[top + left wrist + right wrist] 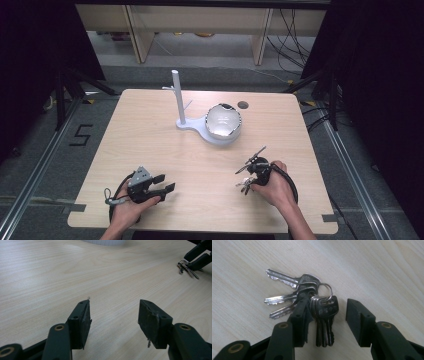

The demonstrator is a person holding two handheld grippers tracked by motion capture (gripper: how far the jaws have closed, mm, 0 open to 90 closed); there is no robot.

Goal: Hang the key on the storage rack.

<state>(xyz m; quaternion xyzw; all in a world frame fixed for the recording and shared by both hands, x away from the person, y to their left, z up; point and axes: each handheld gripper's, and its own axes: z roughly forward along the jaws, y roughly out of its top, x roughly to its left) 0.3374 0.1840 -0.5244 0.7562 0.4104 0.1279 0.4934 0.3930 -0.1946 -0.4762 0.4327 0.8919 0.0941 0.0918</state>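
Observation:
A bunch of silver keys (pixel 307 293) on a ring lies flat on the wooden table (pixel 387 270). My right gripper (pixel 327 307) is open and low over it, with several keys between the jaws and the left jaw over others. In the high view the keys (pixel 243 186) lie at the front right under the right gripper (pixel 248 179). My left gripper (pixel 167 182) rests at the front left, open with nothing between its jaws. The left gripper view shows its own gripper (pixel 113 305) over bare wood, with the keys (pixel 187 268) far off at the upper right.
A white stand (pixel 215 137) with an upright pole (pixel 177 97) and small side pegs sits mid-table, carrying a shiny silver dome (pixel 223 120). A dark round hole (pixel 243 104) is in the table top behind it. Dark floor and shelving lie beyond the table edges.

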